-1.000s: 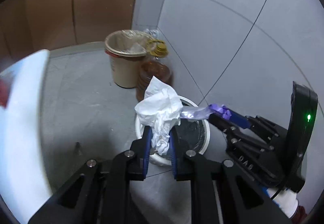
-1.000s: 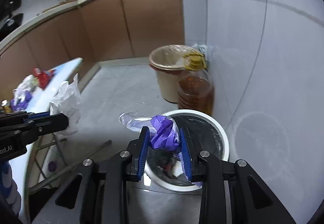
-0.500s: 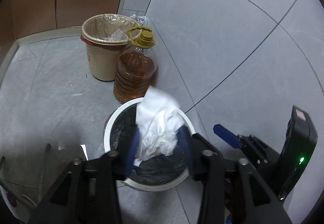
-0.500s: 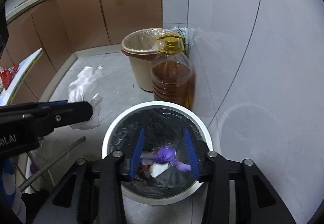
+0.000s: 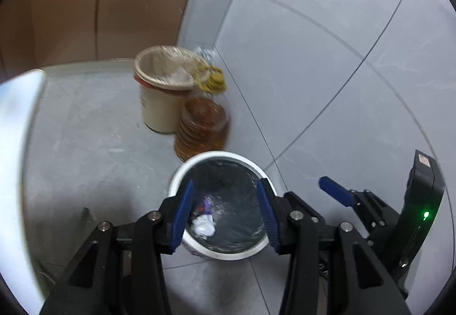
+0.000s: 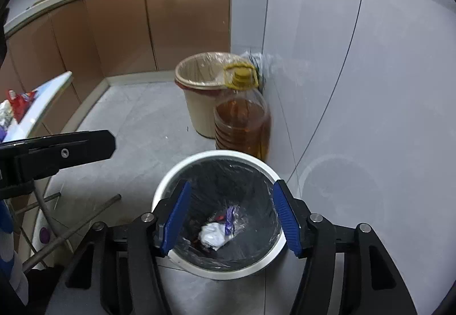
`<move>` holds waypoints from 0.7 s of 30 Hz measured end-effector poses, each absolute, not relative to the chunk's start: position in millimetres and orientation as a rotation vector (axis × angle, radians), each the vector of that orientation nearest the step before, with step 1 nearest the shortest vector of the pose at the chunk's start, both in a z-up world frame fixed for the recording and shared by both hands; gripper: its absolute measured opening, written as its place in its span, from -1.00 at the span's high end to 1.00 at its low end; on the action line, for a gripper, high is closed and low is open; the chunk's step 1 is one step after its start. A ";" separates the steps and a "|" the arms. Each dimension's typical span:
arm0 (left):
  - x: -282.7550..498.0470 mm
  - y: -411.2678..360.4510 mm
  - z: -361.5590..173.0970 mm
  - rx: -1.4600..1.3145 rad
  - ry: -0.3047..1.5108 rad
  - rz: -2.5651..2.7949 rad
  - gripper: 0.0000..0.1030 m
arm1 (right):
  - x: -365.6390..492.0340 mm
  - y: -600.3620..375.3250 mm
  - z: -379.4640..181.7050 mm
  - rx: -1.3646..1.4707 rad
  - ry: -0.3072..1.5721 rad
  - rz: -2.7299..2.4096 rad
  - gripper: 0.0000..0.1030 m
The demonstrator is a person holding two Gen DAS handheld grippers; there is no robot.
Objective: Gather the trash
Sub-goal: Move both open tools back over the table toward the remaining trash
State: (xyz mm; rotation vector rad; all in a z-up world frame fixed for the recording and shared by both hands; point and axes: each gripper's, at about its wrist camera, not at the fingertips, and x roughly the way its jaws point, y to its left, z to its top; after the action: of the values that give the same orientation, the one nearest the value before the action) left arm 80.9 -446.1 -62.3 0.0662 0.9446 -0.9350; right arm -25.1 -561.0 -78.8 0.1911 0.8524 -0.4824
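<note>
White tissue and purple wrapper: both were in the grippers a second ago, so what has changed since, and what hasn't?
Both were let go. The left gripper opened and dropped the white tissue into the black-lined bin; the right gripper opened and dropped the purple wrapper beside it. Both grippers hang open and empty over the bin. Unchanged: the beige bin and oil jug by the wall.

Oil jug [image 6: 242,121]: standing upright on the floor, touching the tiled wall [image 6: 356,72], amber liquid showing inside.
Beige bin [image 6: 199,92]: sitting just behind the jug, wearing a clear liner.
Cabinets [image 6: 128,21]: running brown along the back.
</note>
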 end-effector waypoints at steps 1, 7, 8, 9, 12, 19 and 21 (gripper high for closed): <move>79.2 -436.5 -56.1 0.063 0.926 -0.925 0.15 | -27.7 -554.4 -70.5 0.185 0.837 -0.477 -0.22; 67.7 -364.2 -14.9 0.057 0.789 -0.847 0.15 | -43.0 -518.2 -22.3 0.143 0.750 -0.449 -0.63; 65.7 -350.0 -7.3 0.059 0.767 -0.828 0.15 | -45.8 -512.7 -13.8 0.139 0.735 -0.443 -0.66; 64.2 -335.5 0.4 0.059 0.749 -0.811 0.15 | -47.7 -508.4 -7.4 0.139 0.724 -0.439 -0.69; 59.6 -299.5 18.8 0.053 0.716 -0.768 0.15 | -55.7 -490.1 19.2 0.141 0.676 -0.413 -0.72; 35.4 -212.8 57.8 0.034 0.603 -0.636 0.10 | -69.7 -443.1 76.0 0.106 0.560 -0.352 -0.75; 26.3 -188.3 66.2 0.030 0.570 -0.588 -0.03 | -73.0 -427.2 89.4 0.099 0.525 -0.325 -0.75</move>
State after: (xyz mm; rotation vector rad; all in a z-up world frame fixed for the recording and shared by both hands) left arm 26.3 -188.3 66.2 0.0301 0.5701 -0.5878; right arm -73.0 -427.2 89.4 0.0994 0.5250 -0.3253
